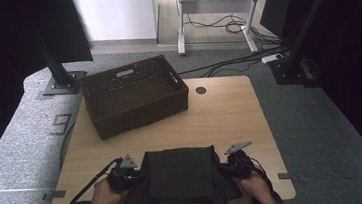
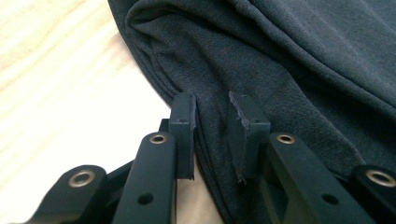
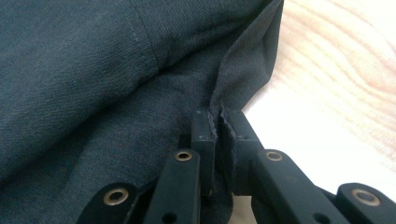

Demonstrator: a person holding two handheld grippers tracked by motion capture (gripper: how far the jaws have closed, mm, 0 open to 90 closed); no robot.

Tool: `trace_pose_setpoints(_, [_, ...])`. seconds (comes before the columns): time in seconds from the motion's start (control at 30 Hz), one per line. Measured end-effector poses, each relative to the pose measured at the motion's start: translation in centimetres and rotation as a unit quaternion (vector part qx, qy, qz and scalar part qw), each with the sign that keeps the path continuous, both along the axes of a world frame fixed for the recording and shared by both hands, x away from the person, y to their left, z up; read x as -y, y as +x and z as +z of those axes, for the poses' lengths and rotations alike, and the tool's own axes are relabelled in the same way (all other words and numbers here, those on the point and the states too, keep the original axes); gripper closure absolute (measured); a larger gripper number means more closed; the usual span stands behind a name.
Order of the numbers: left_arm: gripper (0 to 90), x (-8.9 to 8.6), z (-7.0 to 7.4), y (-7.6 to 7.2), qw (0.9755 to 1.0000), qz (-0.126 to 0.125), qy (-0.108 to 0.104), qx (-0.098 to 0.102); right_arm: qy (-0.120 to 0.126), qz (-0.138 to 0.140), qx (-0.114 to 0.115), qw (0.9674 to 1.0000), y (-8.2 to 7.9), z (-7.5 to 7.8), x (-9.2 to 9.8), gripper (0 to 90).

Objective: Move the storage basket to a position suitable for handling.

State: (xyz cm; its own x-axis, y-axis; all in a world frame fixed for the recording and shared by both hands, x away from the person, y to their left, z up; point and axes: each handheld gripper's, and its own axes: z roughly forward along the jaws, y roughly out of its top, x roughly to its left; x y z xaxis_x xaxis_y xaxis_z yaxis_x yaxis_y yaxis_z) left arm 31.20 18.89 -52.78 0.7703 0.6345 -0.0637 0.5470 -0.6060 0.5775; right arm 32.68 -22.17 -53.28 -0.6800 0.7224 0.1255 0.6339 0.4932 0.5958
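cloth: dark folded garment (image 1: 180, 176) at the lower middle of the high view, flat on the table (image 1: 230, 112), its near edge at the table's front edge.
left gripper: (image 1: 125, 173) at the cloth's left edge; in the left gripper view (image 2: 211, 135) the pads pinch a thick stack of layers with a bulge of fabric between them.
right gripper: (image 1: 235, 164) at the cloth's right edge; in the right gripper view (image 3: 218, 126) the pads are pressed nearly together on a thin fold.
basket: (image 1: 135, 94) brown woven, empty, upper left of the table, well apart from the cloth.
risk, slip: the left stack is thick; lower layers could slide out and the fold fall open.
risk, uneven lift: one side rising faster would skew the fold.
risk, right edge: the bite is near the hem and could pull free.
risk, basket: sagging cloth could catch the rim.
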Motion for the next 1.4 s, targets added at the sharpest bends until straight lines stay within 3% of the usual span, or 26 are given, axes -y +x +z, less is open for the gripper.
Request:
trace_pose_setpoints(0.4, [71.4, 0.2, 0.0, -2.3, 0.9998, -0.018, 0.0, -0.003, -0.002, 0.011, -0.008, 0.9999, -2.2, 0.1, 0.4, 81.0])
trace_pose_setpoints(0.57, [65.3, 0.1, 0.1, -2.3, 0.9997, -0.022, 0.005, 0.002, -0.004, 0.013, -0.012, 0.9998, -2.3, 0.2, 0.4, 78.2])
trace_pose_setpoints(0.67, [52.6, -0.2, 0.1, -1.7, 0.9998, -0.016, 0.007, -0.002, -0.012, 0.01, -0.01, 0.9998, -2.1, 0.3, 0.5, 69.4])
trace_pose_setpoints(0.8, [39.5, -0.7, 0.3, -0.7, 0.9999, -0.002, -0.005, -0.015, 0.002, -0.006, -0.001, 1.0, -1.6, 0.6, 1.2, 56.2])
trace_pose_setpoints(0.9, [32.3, -1.1, 0.7, -0.2, 0.9997, 0.017, -0.018, 0.0, 0.01, -0.02, 0.013, 0.9997, -1.2, 1.0, 1.7, 47.3])
trace_pose_setpoints(1.07, [21.2, -2.0, 1.4, 0.7, 0.9982, 0.046, -0.032, 0.023, 0.004, -0.055, 0.045, 0.9975, -0.1, 1.5, 2.7, 31.2])
trace_pose_setpoints(1.27, [15.2, -2.9, 1.9, 2.1, 0.996, 0.075, -0.03, 0.037, 0.004, -0.089, 0.057, 0.9944, 1.0, 1.1, 3.8, 14.5])
trace_pose_setpoints(1.4, [13.7, -3.4, 2.4, 3.3, 0.9944, 0.094, -0.029, 0.04, -0.005, -0.101, 0.063, 0.9929, 1.4, 0.5, 4.2, 10.6])
